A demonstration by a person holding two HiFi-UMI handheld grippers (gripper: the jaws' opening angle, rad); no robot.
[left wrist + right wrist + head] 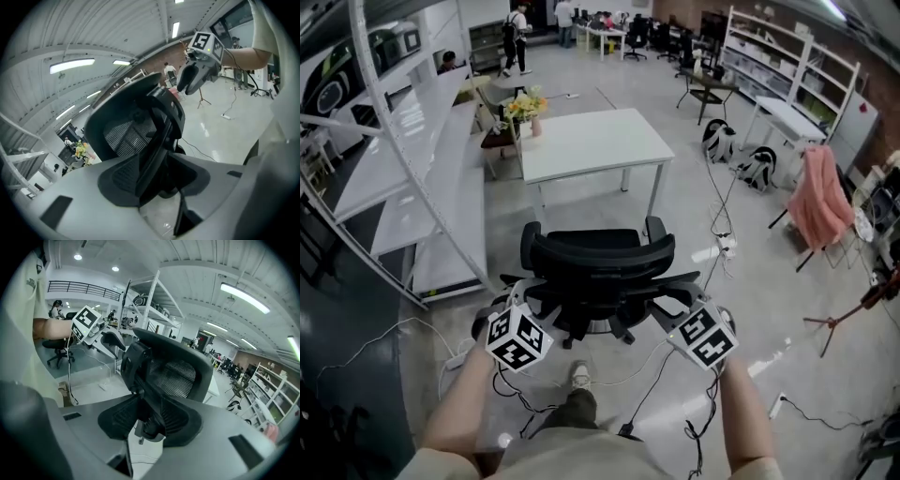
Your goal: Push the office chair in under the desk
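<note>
A black mesh-backed office chair (598, 258) stands in the head view with its back toward me, facing the white desk (591, 141) a short way beyond it. My left gripper (523, 298) is at the left edge of the chair back, my right gripper (673, 305) at the right edge. In the left gripper view the left gripper (159, 187) stands open, its jaws wide on either side of the chair back's frame (140, 126). In the right gripper view the right gripper (150, 427) is open likewise around the chair back (173, 376). Each gripper view shows the other gripper across the chair.
A white shelving rack (394, 187) runs along the left. A small table with flowers (525, 105) stands by the desk's left end. Cables and a power strip (722, 246) lie on the floor to the right, near backpacks (717, 141) and a pink cloth (820, 197).
</note>
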